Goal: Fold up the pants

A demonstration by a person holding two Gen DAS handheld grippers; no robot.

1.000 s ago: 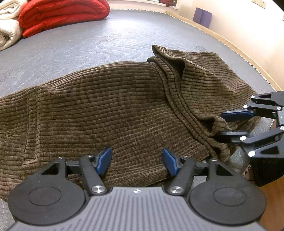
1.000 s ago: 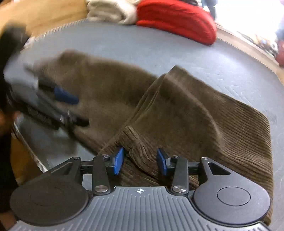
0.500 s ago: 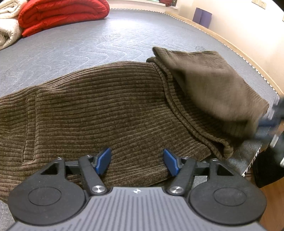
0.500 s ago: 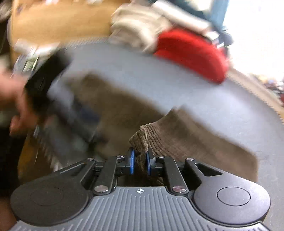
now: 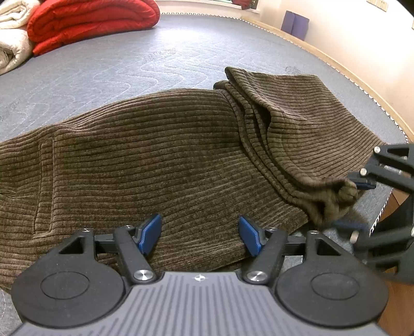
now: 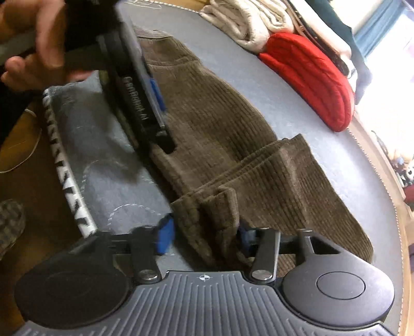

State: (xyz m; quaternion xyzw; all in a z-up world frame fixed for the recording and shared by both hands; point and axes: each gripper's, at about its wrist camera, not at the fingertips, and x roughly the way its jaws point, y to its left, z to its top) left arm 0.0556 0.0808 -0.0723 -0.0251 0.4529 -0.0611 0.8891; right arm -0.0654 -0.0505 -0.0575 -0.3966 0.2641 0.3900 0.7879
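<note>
Brown corduroy pants (image 5: 145, 165) lie across a grey quilted mattress (image 5: 129, 59), with a folded part at the right (image 5: 310, 111). My left gripper (image 5: 200, 234) is open, its blue pads over the near edge of the pants, holding nothing. It also shows in the right wrist view (image 6: 152, 103). My right gripper (image 6: 204, 236) is open, with a bunched corner of the pants (image 6: 207, 214) lying between its pads. In the left wrist view the right gripper (image 5: 359, 204) sits at the mattress's right edge beside that bunched corner (image 5: 333, 196).
A red folded quilt (image 5: 90, 23) and a white blanket (image 5: 10, 44) lie at the far end of the mattress. The mattress edge (image 6: 67, 168) and wooden floor (image 6: 31, 186) are near the grippers. A wall runs along the right (image 5: 362, 46).
The right gripper had shut on the pants corner and lifted it quickly; now it is back low at the mattress edge and open, with the corner bunched. The left gripper stayed still.
</note>
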